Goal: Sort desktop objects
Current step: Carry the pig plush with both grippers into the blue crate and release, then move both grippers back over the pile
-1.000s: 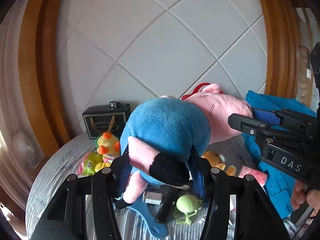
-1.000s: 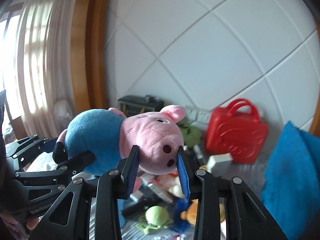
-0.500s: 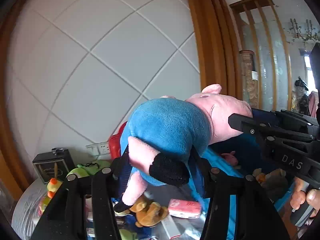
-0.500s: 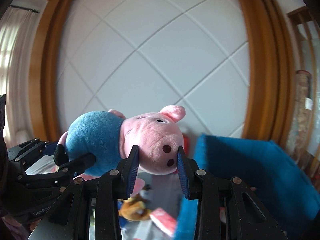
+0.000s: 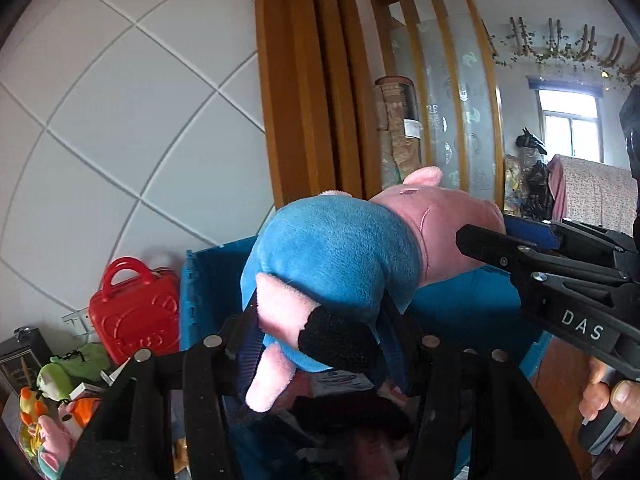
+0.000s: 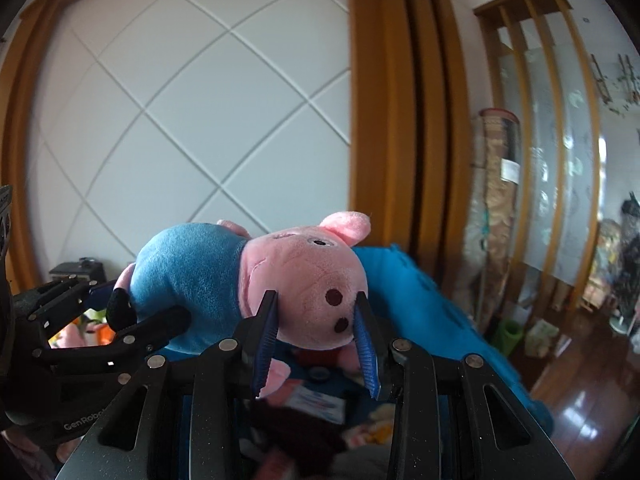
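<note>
A plush pig (image 5: 336, 256) with a pink head and blue body hangs in the air, held by both grippers. My left gripper (image 5: 320, 344) is shut on its blue rear end, one pink leg with a black foot sticking out between the fingers. My right gripper (image 6: 316, 320) is shut on the pink snout (image 6: 320, 300), its blue pads pressing both cheeks. In the left wrist view the right gripper (image 5: 520, 240) reaches in from the right; in the right wrist view the left gripper (image 6: 120, 320) comes in from the left. Below the pig stands an open blue fabric bin (image 5: 208, 292).
A red toy case (image 5: 132, 312) stands left of the bin (image 6: 420, 304), with several small plush toys (image 5: 60, 380) and a dark box (image 5: 20, 356) on the table at far left. Inside the bin lie assorted items. A wooden door frame (image 5: 304, 80) and a room beyond are on the right.
Both grippers have carried the pig to the right, away from the cluttered table, and it now hangs above the blue bin. The grips have not changed.
</note>
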Available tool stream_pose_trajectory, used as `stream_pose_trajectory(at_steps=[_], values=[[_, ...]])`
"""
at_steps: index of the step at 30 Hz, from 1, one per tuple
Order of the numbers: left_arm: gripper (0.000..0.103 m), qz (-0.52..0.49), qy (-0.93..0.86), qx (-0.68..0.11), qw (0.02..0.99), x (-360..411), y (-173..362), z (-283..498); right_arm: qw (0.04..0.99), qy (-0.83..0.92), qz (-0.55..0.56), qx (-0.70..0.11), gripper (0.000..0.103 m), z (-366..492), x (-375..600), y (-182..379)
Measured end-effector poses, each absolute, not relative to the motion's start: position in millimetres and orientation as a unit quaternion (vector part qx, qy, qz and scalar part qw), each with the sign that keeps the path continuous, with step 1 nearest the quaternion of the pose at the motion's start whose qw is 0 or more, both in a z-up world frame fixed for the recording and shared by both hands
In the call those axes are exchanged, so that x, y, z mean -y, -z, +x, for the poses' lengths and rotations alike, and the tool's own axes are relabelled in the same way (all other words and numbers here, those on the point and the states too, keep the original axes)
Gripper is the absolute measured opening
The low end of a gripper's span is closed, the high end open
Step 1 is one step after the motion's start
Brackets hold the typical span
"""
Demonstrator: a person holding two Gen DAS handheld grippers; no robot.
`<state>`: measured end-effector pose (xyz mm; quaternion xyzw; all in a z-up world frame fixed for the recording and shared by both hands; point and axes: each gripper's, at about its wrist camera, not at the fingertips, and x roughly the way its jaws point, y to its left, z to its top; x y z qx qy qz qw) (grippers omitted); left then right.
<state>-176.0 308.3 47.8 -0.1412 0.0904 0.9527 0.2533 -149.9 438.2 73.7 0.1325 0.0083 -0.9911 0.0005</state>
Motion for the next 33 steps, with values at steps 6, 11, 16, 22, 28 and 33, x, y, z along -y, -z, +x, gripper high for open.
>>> stream_pose_trajectory(at_steps=[6, 11, 16, 22, 28, 33], values=[[0.053, -0.16, -0.942, -0.113, 0.272, -372, -38, -179, -0.028, 0.988, 0.149, 0.011, 0.036, -148, -497, -62], [0.055, -0.175, -0.937, -0.122, 0.276, -395, -35, -183, -0.042, 0.986, 0.16, 0.025, 0.037, -153, -525, -51], [0.057, -0.168, -0.942, -0.137, 0.255, -404, -36, -179, -0.048, 0.985, 0.163, 0.031, 0.038, -159, -542, -44], [0.074, -0.167, -0.948, -0.135, 0.236, -404, -35, -176, -0.055, 0.987, 0.152, 0.016, 0.05, -158, -547, -43], [0.079, -0.169, -0.954, -0.134, 0.21, -394, -35, -172, -0.06, 0.99, 0.13, 0.009, 0.103, -147, -544, -43], [0.082, -0.166, -0.962, -0.112, 0.184, -372, -41, -167, -0.059, 0.991, 0.117, 0.003, 0.103, -140, -537, -46]])
